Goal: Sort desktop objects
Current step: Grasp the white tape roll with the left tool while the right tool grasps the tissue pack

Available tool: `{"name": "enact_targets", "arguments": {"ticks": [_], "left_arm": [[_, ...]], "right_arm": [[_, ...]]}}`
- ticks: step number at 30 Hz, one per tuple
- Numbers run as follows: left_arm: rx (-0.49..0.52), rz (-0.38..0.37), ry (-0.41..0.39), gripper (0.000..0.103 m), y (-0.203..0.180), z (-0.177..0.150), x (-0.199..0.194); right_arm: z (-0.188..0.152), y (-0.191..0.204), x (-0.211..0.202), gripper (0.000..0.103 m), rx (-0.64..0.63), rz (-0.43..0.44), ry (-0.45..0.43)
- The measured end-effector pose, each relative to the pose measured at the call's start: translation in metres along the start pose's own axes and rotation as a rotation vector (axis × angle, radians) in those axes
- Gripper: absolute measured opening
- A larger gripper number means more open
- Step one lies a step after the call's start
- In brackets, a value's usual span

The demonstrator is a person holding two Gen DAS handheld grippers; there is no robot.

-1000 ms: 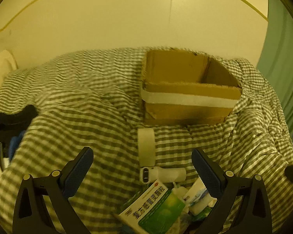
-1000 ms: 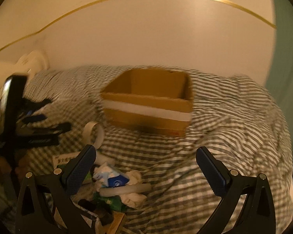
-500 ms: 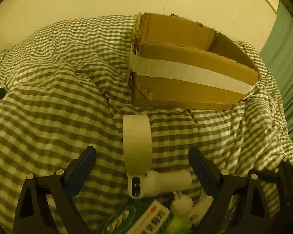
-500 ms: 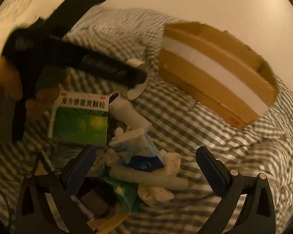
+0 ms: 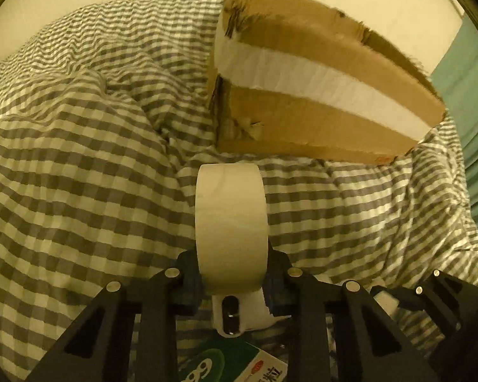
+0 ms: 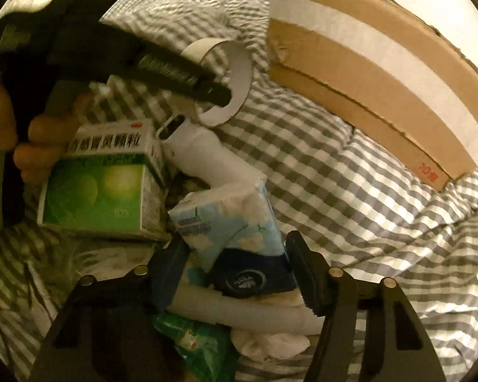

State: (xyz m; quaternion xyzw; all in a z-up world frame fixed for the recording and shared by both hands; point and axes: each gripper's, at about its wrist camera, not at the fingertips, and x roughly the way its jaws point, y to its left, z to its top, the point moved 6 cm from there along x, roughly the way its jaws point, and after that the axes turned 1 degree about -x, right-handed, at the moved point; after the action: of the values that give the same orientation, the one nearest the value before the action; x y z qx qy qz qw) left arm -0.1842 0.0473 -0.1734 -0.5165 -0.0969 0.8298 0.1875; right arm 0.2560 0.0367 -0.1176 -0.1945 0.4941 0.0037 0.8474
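Bedspread point(image 5: 79, 165): checked cloth, rumpled; everything sits on it, so footing is soft and uneven.
Cardboard box point(image 5: 318, 95): open-topped, banded with white tape, at the far side of the clutter; probably the bin for sorted items, set within reach of both hands.
Clutter pile: near edge of the cloth, short of the box; green medicine box point(image 6: 102, 187), white handheld device point(image 6: 207, 156), tissue pack point(image 6: 229, 219), dark blue tin point(image 6: 251, 278), white tube point(image 6: 239, 310) and green wrapper point(image 6: 194, 340) lie touching or overlapping.
Tape roll point(image 5: 231, 229): stands on edge between the pile and the cardboard box, its rim towards the left camera, which lets the jaws straddle its width.
Left gripper point(image 5: 232, 277): jaws have just been closing; they now pinch the tape roll across its flat sides, low on the roll. The right view confirms a finger against the roll.
Right gripper point(image 6: 235, 273): jaws have just been closing, now about half spread, with the tissue pack and tin between them. Pads look close to both, but contact is unclear under the fisheye; I read it as not yet gripped.
Step in hand: both hands picking, for transfer to the box.
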Motion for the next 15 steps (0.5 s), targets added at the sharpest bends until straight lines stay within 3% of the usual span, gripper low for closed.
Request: {"name": "enact_targets", "arguments": {"ticks": [8, 15], "left_arm": [[-0.005, -0.035, -0.109, 0.029, -0.002, -0.005, -0.045], [0.006, -0.035, -0.197, 0.029, -0.008, -0.008, -0.096]], "right_arm": [[0.007, -0.014, -0.050, 0.060, 0.129, -0.044, -0.113], [0.026, -0.018, -0.094, 0.060, 0.221, -0.137, -0.247]]}}
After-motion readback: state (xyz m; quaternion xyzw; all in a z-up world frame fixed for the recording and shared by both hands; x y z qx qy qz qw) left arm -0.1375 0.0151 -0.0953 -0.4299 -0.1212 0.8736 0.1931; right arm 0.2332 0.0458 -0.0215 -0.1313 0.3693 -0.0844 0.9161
